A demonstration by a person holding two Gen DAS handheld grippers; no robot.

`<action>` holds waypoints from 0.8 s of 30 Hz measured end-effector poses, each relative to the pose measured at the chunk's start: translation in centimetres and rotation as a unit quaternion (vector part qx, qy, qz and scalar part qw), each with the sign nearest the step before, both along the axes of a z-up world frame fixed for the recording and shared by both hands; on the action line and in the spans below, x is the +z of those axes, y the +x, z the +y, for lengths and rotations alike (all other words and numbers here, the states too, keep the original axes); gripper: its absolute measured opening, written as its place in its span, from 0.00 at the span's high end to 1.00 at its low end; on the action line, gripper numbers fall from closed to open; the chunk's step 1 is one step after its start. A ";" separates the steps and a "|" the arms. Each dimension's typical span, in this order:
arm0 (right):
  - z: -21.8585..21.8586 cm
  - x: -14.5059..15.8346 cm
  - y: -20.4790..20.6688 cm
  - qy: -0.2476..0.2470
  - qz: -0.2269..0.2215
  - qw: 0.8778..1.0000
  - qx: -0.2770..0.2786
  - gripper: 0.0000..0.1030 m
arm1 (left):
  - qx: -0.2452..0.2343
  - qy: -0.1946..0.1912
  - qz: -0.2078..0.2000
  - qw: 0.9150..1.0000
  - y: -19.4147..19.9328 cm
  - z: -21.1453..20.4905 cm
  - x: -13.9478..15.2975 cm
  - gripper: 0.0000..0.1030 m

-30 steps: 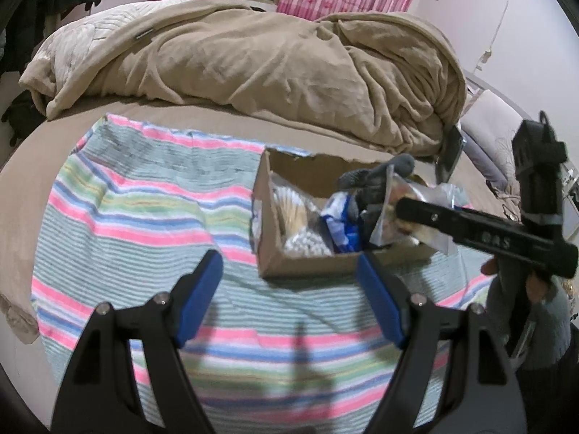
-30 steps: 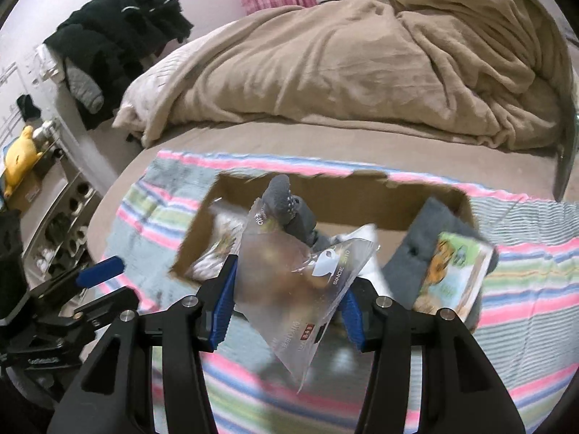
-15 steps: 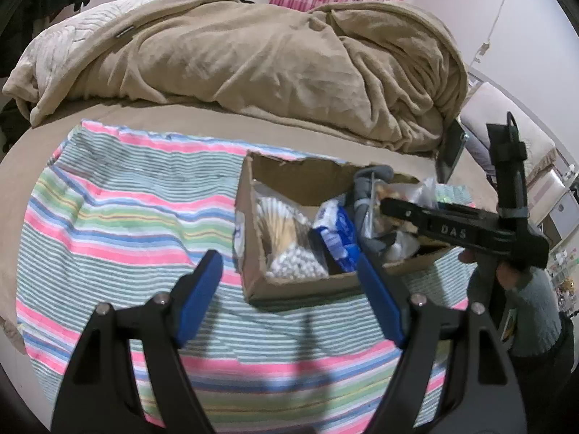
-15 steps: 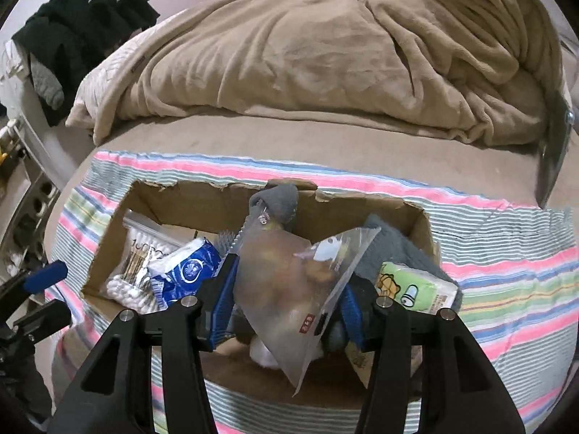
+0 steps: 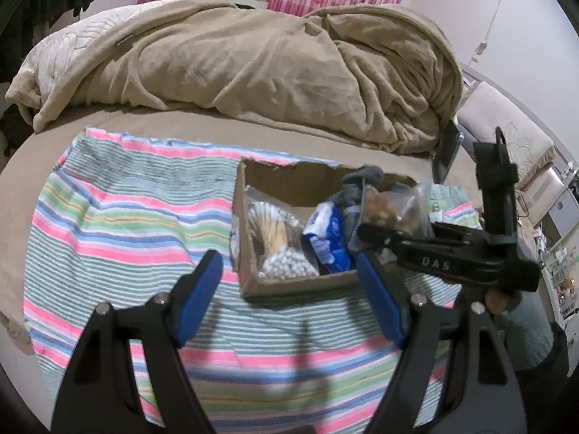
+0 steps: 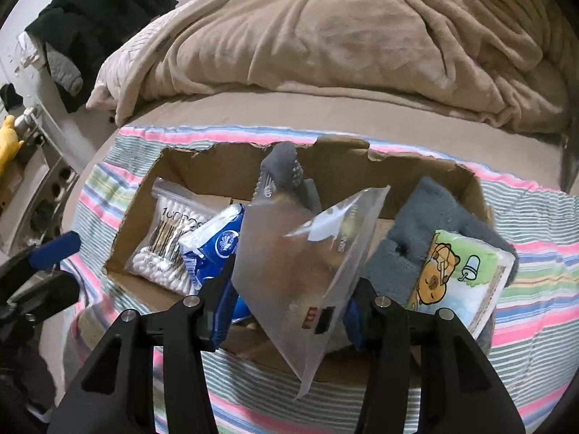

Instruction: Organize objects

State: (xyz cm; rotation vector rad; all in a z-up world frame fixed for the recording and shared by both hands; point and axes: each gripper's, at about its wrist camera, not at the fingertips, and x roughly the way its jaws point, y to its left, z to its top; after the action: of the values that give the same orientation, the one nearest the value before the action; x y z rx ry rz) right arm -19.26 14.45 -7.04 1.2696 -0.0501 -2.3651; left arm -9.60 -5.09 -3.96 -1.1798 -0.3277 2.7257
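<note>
An open cardboard box (image 5: 289, 287) (image 6: 362, 166) sits on a striped cloth on the bed. It holds a bag of cotton swabs (image 6: 163, 246) (image 5: 271, 231), a blue packet (image 6: 217, 242) (image 5: 327, 238), grey socks (image 6: 423, 224) and a cartoon tissue pack (image 6: 463, 275). My right gripper (image 6: 289, 307) is shut on a clear plastic snack bag (image 6: 307, 264) (image 5: 394, 209) and holds it over the middle of the box. My left gripper (image 5: 289, 289) is open and empty, just in front of the box's near wall.
A striped cloth (image 5: 119, 217) covers the near part of the bed. A rumpled tan blanket (image 5: 253, 72) lies behind the box. Dark clothes (image 6: 97, 18) hang at the left, with shelves (image 6: 21, 181) beside the bed.
My right gripper has carried the snack bag forward and down over the box. My left gripper has moved closer to the box and stays open.
</note>
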 end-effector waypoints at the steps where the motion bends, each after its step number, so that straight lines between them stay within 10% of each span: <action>1: 0.2 0.2 0.1 -0.007 0.001 1.000 -0.004 0.47 | 0.001 0.000 0.001 1.000 0.1 -0.1 0.1 0.24; 4: 0.7 1.1 0.7 -0.010 0.017 1.000 -0.012 0.31 | 0.004 0.000 0.003 1.000 0.6 -0.3 0.5 0.24; 24: 3.8 5.3 7.1 0.003 0.058 0.998 -0.036 0.30 | 0.005 -0.006 0.017 1.000 5.1 1.2 3.2 0.24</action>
State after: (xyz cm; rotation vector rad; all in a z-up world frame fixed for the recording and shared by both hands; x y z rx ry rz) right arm -12.14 18.23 -1.69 1.1477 -0.0540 -2.4985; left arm -4.51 -3.93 -0.76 -1.1371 -0.3124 2.7561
